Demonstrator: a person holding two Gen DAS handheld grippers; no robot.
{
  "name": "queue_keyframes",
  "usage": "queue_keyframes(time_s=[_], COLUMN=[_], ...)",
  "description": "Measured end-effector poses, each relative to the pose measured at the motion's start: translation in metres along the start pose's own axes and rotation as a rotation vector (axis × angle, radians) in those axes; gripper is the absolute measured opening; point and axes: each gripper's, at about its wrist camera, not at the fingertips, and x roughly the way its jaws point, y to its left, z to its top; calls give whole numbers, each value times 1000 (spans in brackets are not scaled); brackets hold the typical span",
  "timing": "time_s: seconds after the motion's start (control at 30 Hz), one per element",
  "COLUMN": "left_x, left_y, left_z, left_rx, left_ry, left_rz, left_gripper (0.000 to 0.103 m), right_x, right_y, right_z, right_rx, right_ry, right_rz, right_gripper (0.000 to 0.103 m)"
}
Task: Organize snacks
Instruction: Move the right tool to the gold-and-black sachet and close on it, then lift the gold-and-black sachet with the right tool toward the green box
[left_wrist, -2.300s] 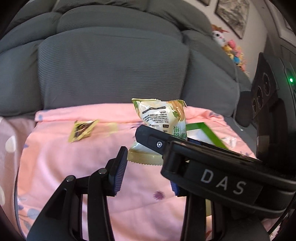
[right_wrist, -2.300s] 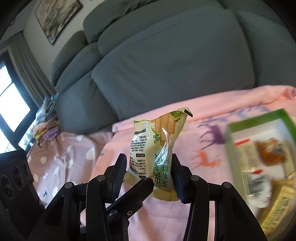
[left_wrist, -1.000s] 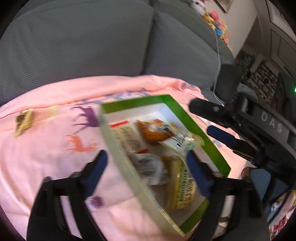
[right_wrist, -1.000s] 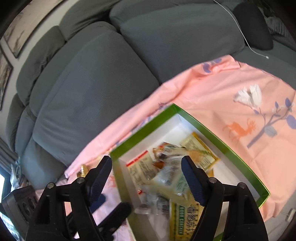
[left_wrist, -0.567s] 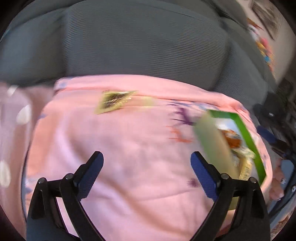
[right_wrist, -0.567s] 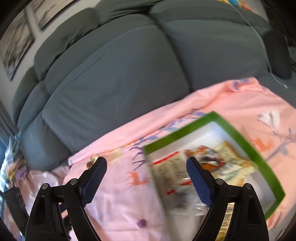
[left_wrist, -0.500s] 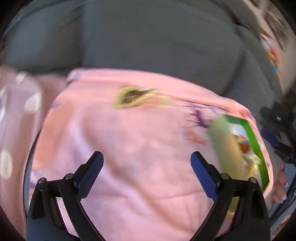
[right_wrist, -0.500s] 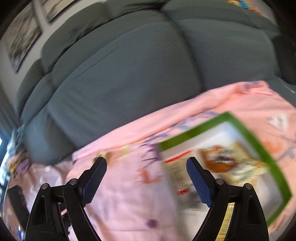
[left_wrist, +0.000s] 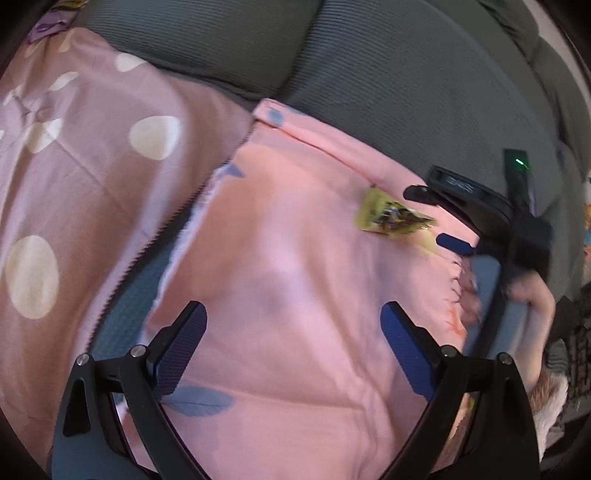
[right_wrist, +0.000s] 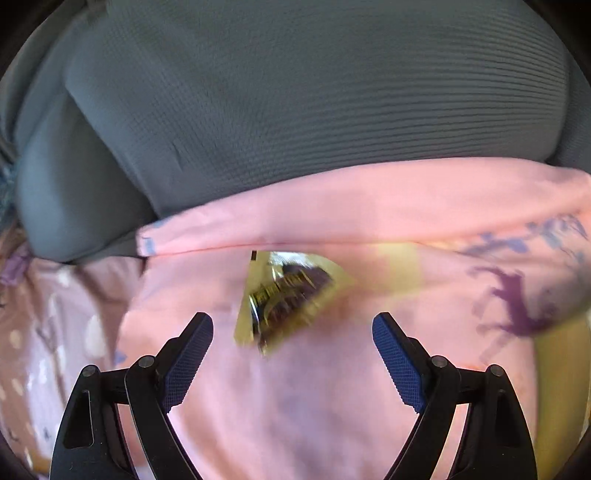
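One yellow snack packet (right_wrist: 286, 301) lies loose on the pink sheet (right_wrist: 295, 406) just below the grey sofa cushion (right_wrist: 295, 110), not yet gathered, while the right gripper (right_wrist: 291, 354) gapes wide just short of it and the left gripper (left_wrist: 293, 345) waits wide and empty farther off.

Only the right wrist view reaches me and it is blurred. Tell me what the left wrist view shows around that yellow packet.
Observer: The yellow packet lies on the pink sheet, just ahead of the right tool, which is open.
Operator: Report the left tool.
Observer: The left tool is open and empty, over bare pink sheet well short of the packet.
Operator: Say what lies left of the sheet.
Observer: A mauve cloth with pale dots.
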Motion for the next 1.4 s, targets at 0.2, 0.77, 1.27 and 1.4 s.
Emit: queue_keyframes(time_s=[0.2,0.77,1.27,1.4], left_x=[1,9,35,41], left_y=[-2,-19,-60,-73], left_z=[1,-9,-41,-51], left_rx=[18,76,220,253], left_ry=[9,32,152,200], left_rz=[-29,-19,-57,-100], left_gripper=[95,95,95,95], right_x=[46,-65,-92,-117], right_y=[-1,-73,-98,-115], right_z=[3,-93,-138,-137], right_rx=[3,-128,-55,31], right_ry=[28,217,77,7], right_rz=[-88,232,115,170], right_gripper=[62,49,73,76])
